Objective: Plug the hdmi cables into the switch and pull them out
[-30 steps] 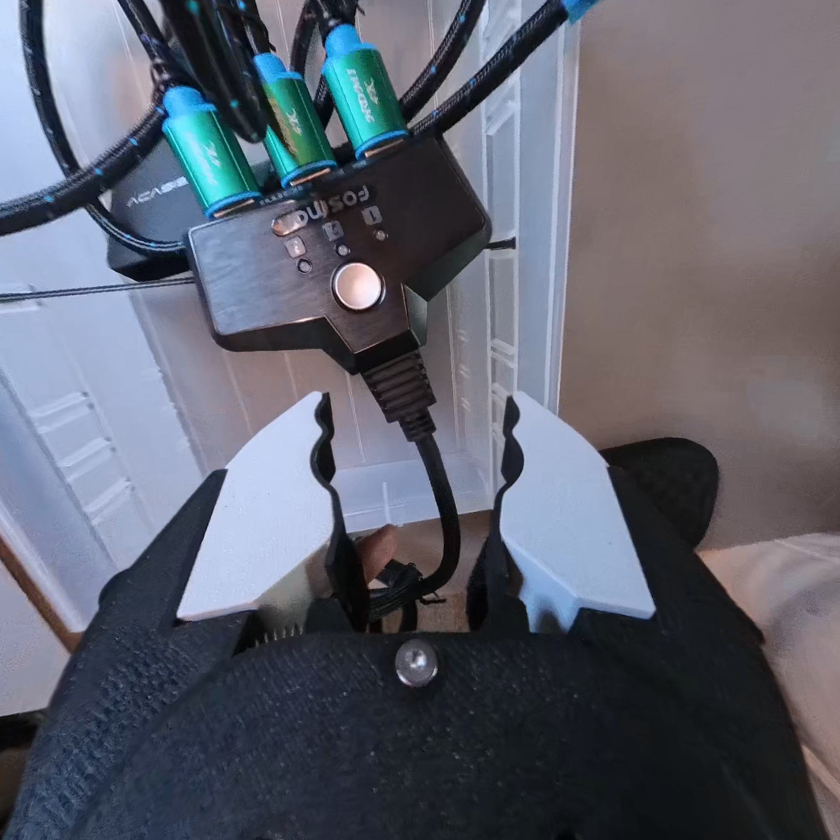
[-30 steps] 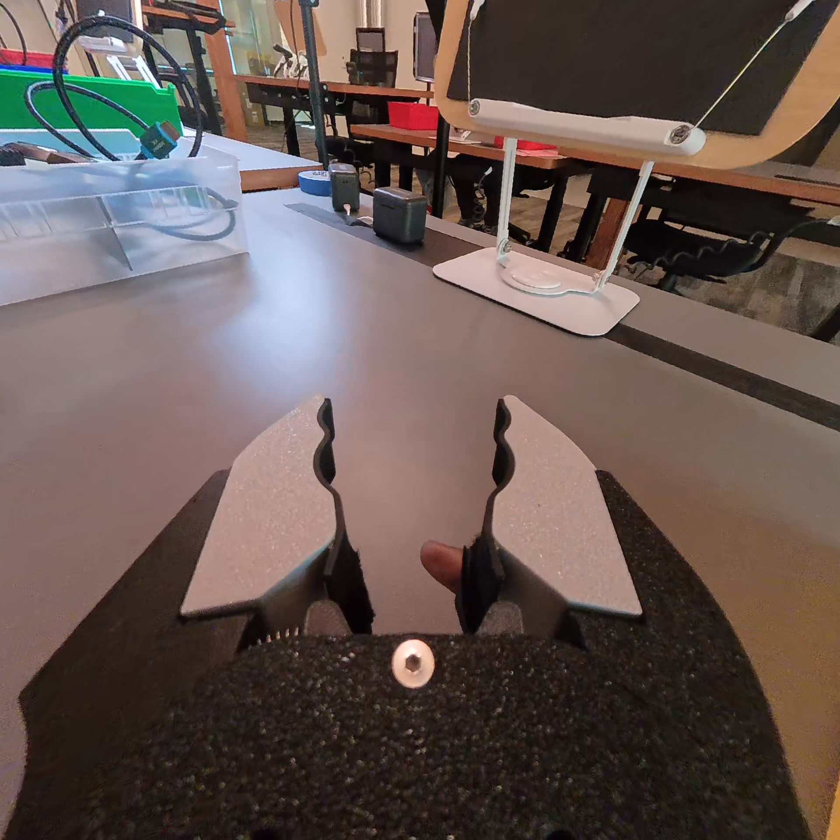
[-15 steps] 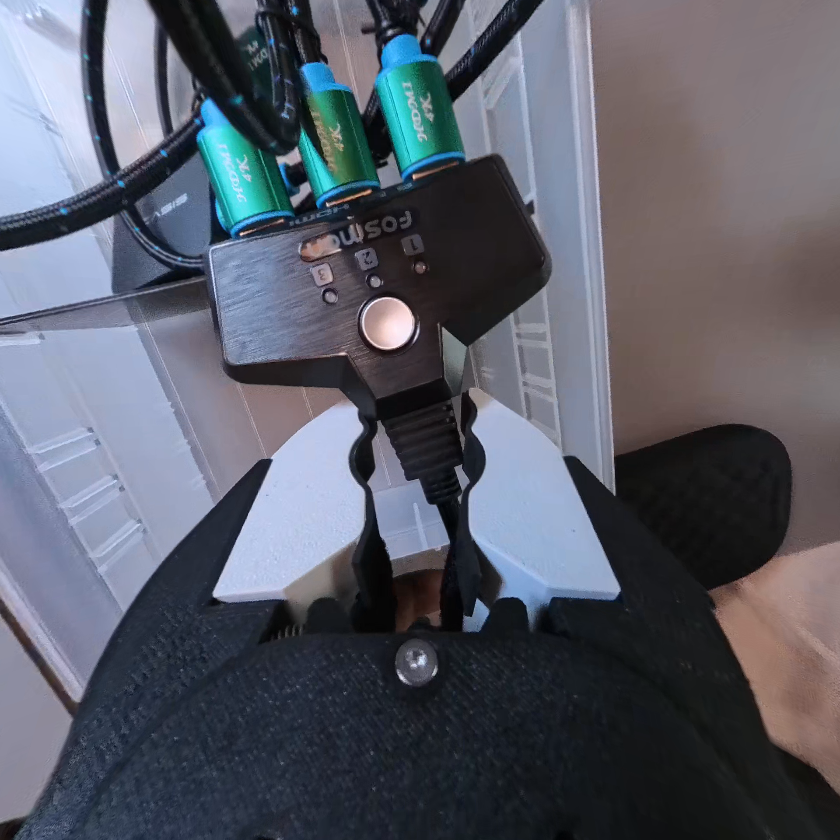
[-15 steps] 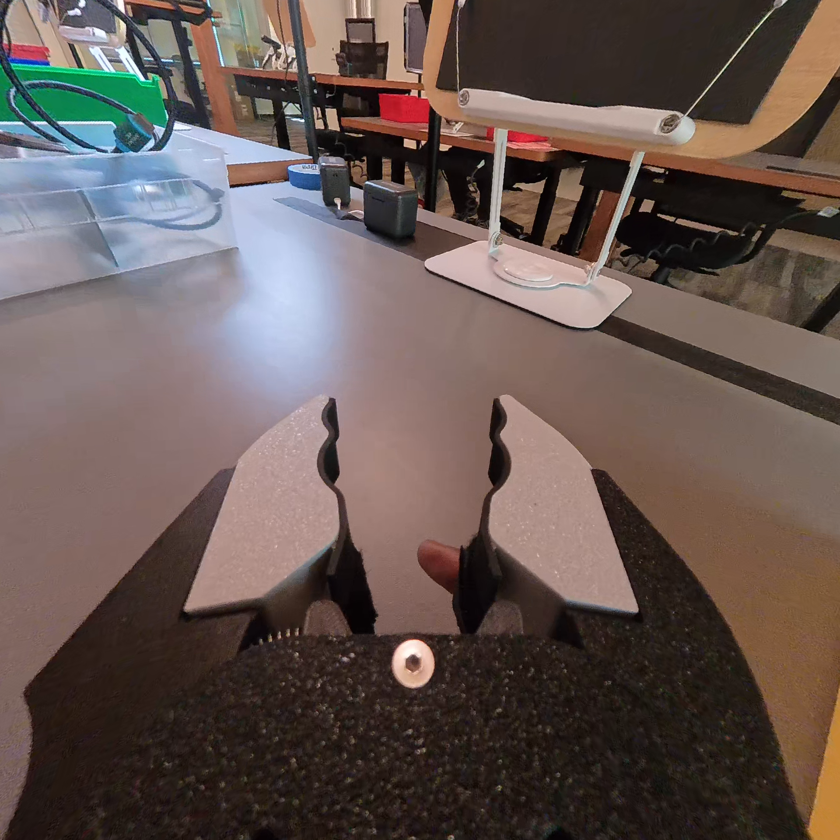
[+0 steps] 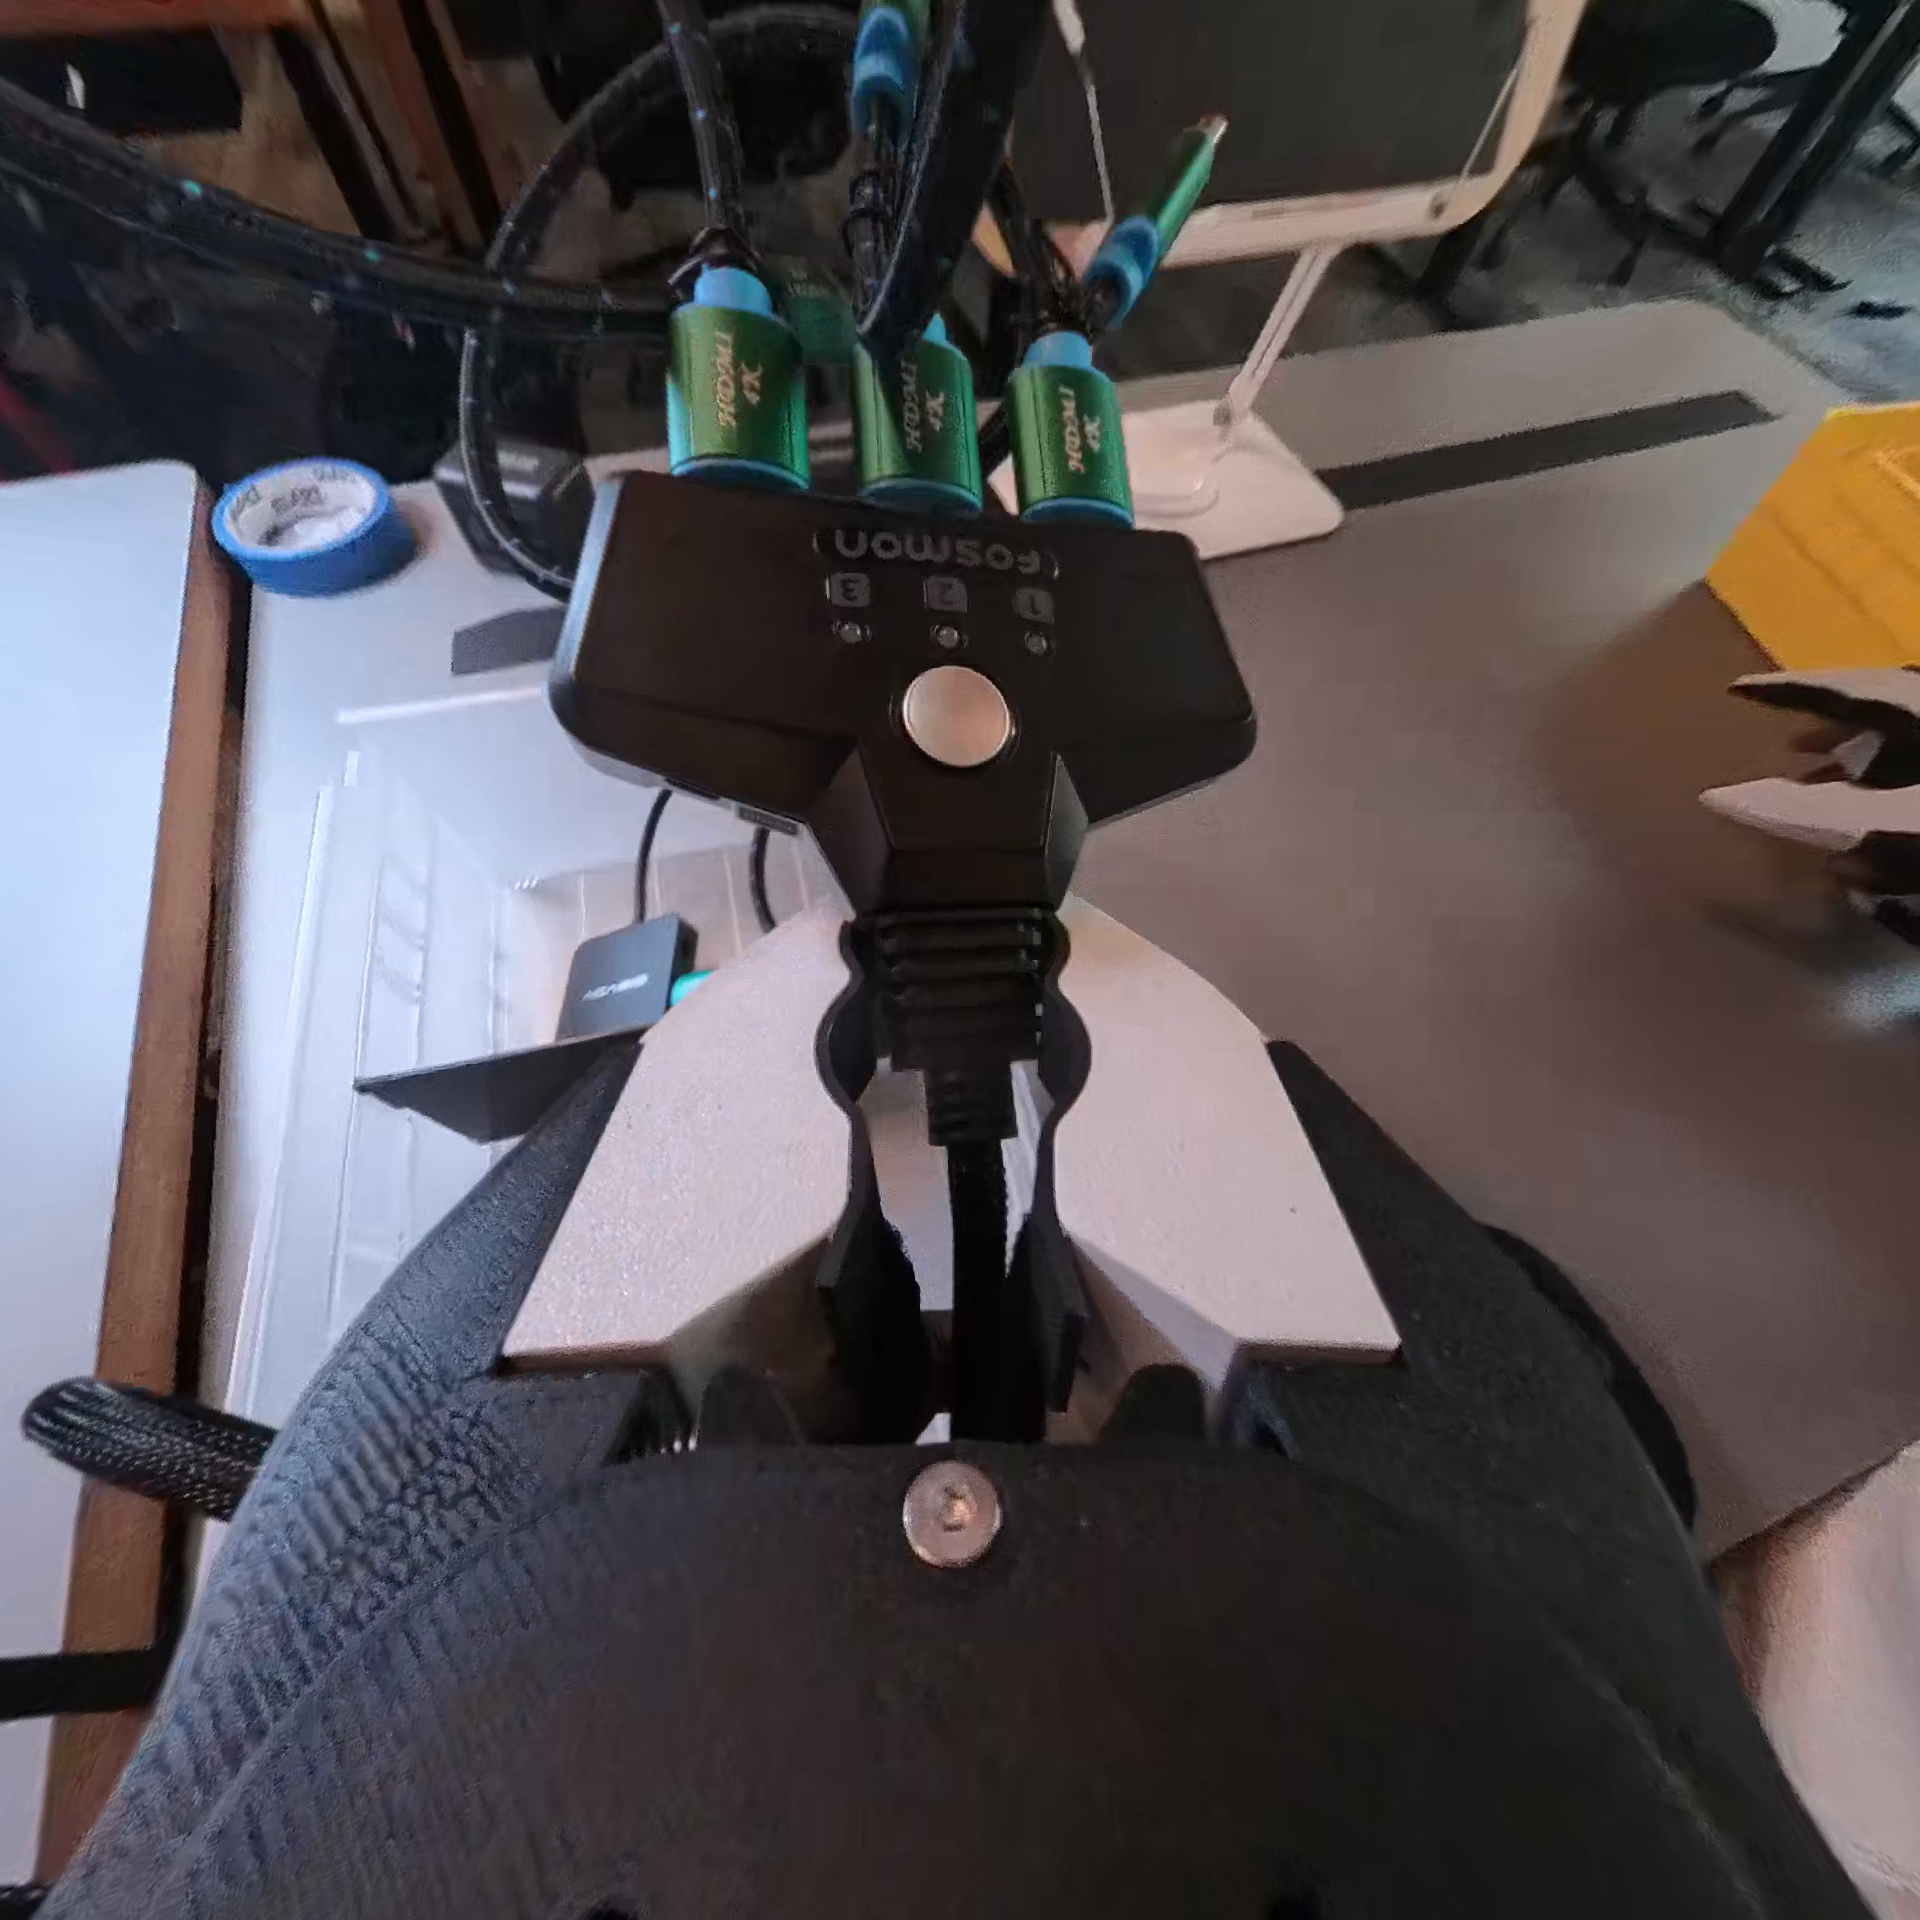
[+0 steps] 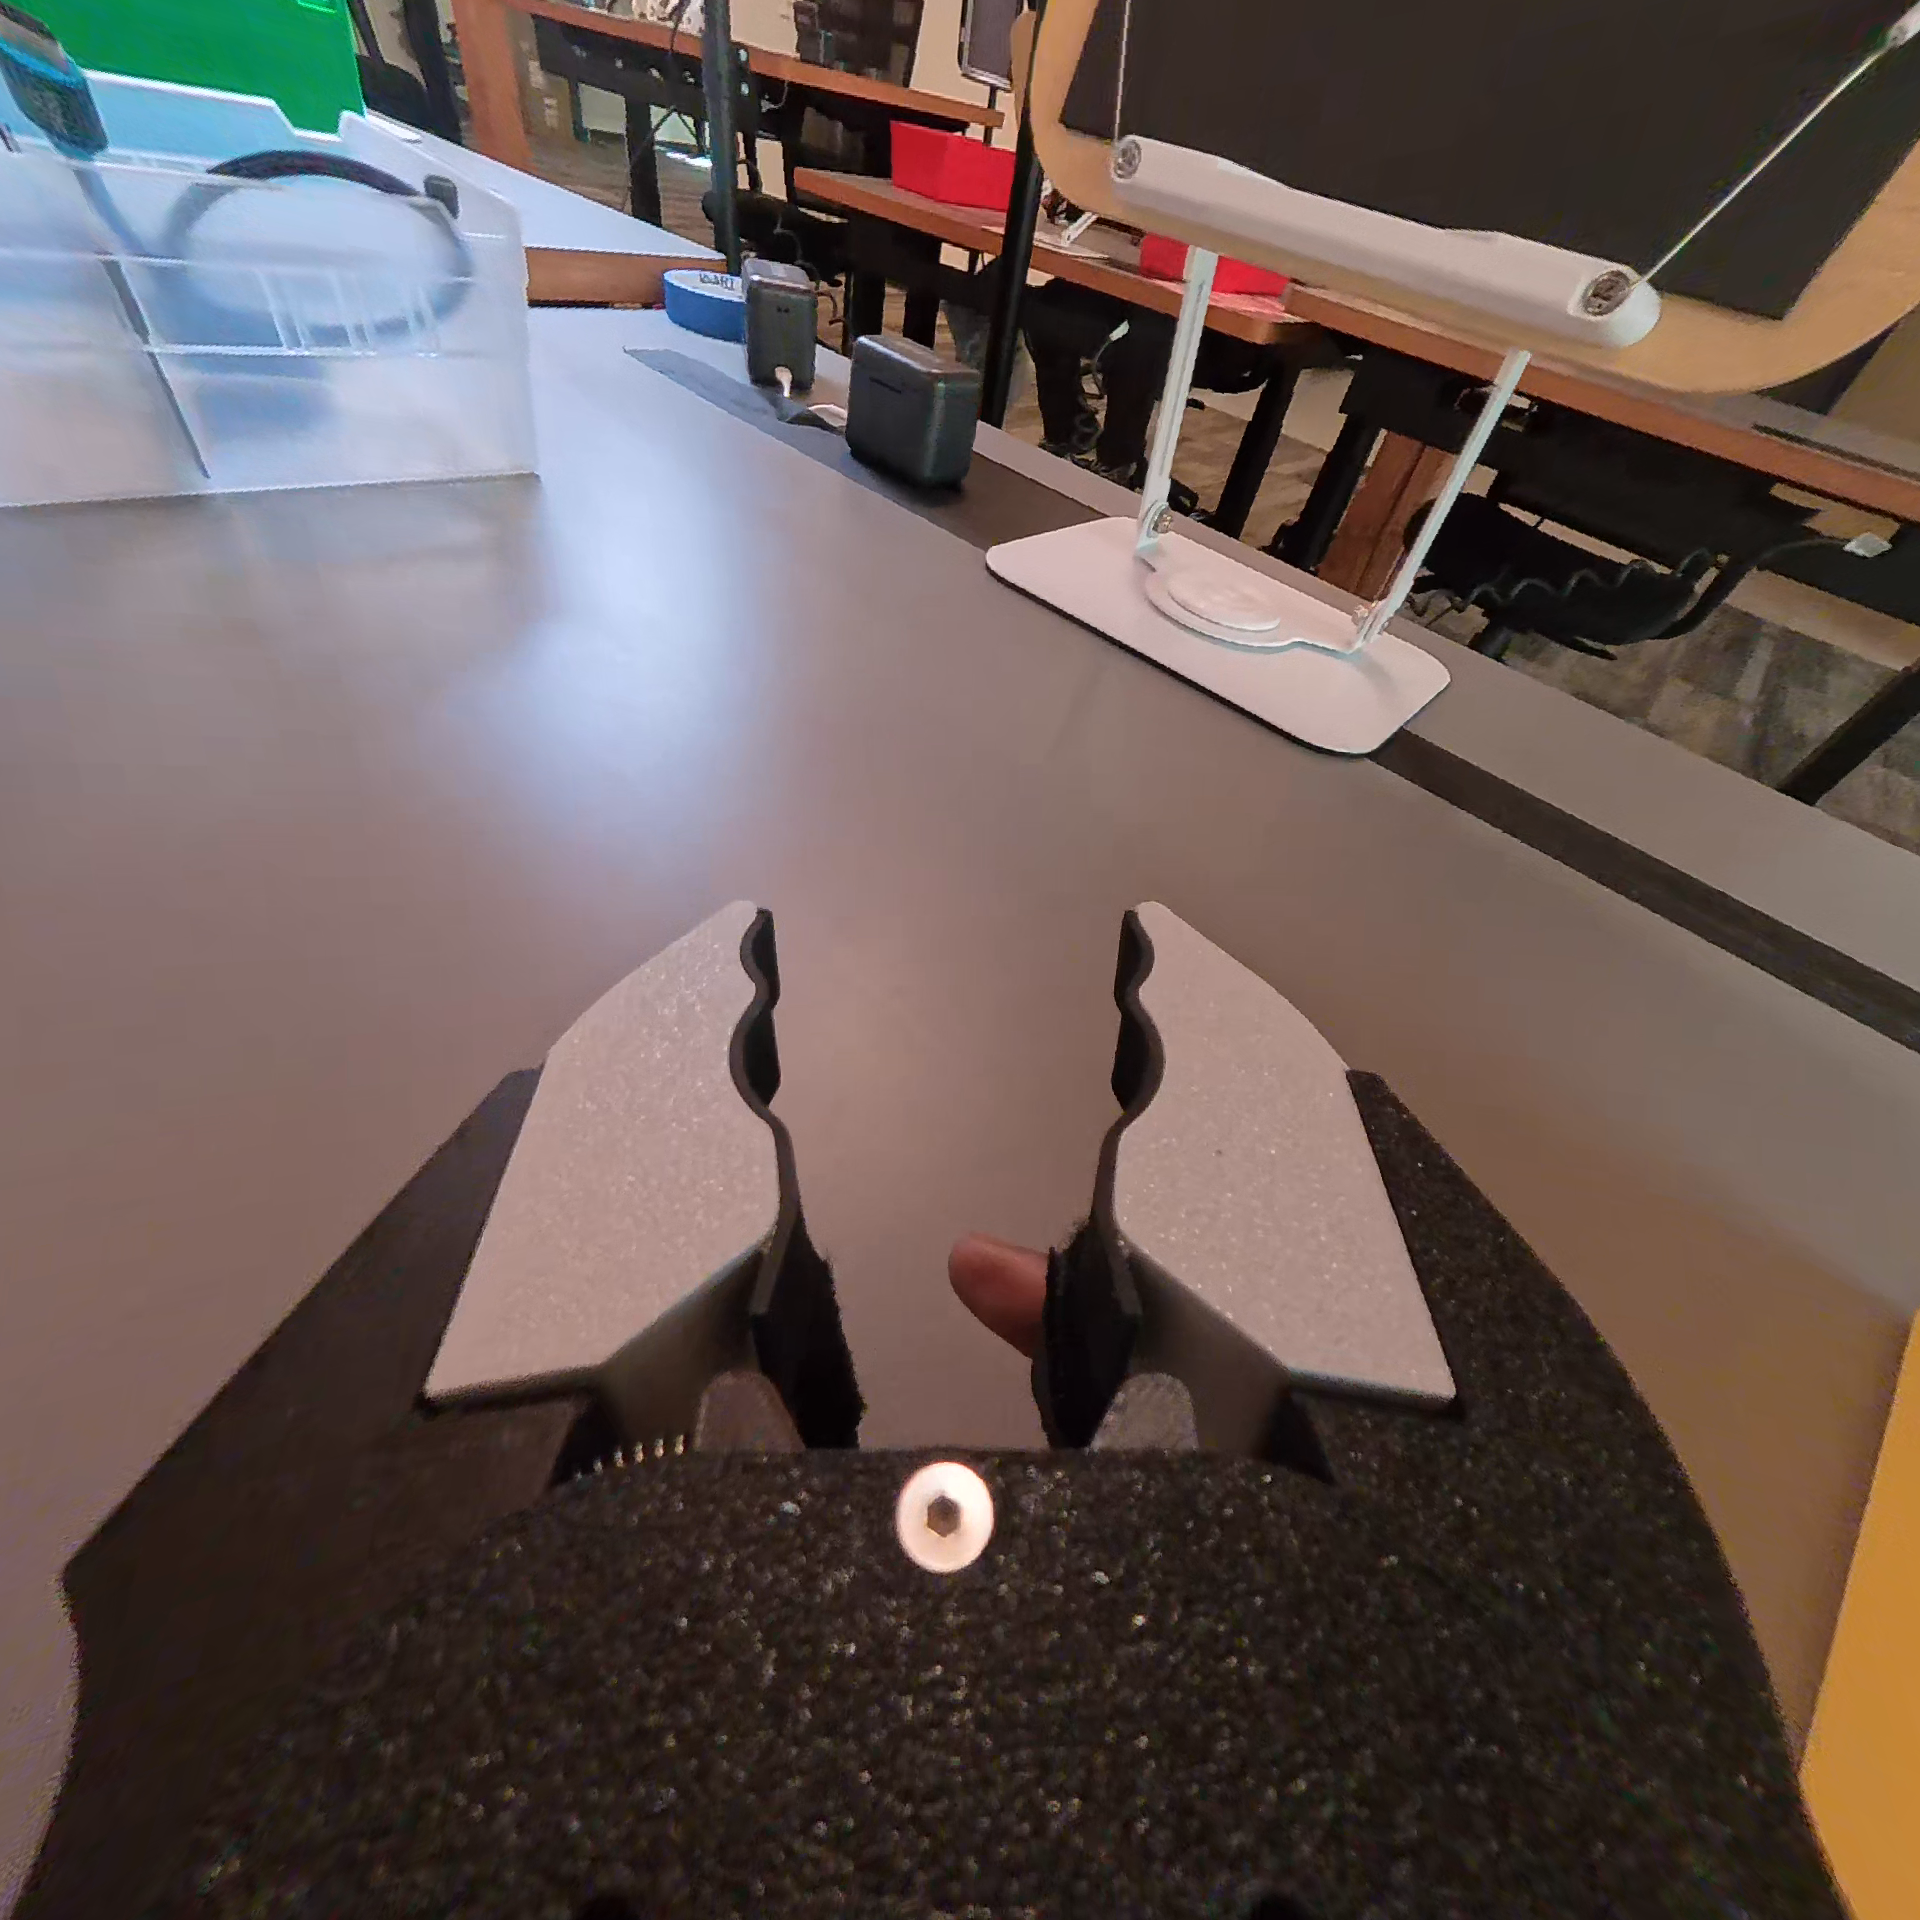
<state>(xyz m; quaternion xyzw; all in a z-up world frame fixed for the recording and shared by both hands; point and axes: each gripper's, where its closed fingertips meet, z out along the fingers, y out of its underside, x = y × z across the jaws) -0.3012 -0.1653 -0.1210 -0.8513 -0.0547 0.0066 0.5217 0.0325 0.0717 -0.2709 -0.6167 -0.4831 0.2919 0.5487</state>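
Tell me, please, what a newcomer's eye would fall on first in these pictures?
Probably the black switch, held up at the centre of the left wrist view with three green HDMI plugs in its far edge, the left tongs shut on its ribbed cable collar. Next, the right tongs, open and empty over the bare grey table.

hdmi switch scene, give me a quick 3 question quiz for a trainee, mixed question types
1. True or false: the left gripper is shut on the ribbed cable collar of the hdmi switch.
2. How many green plugs sit in the switch's ports? A two, B three, C four
3. Fill in: the right gripper is ____ and holds nothing.

Key: 1 true; 2 B; 3 open
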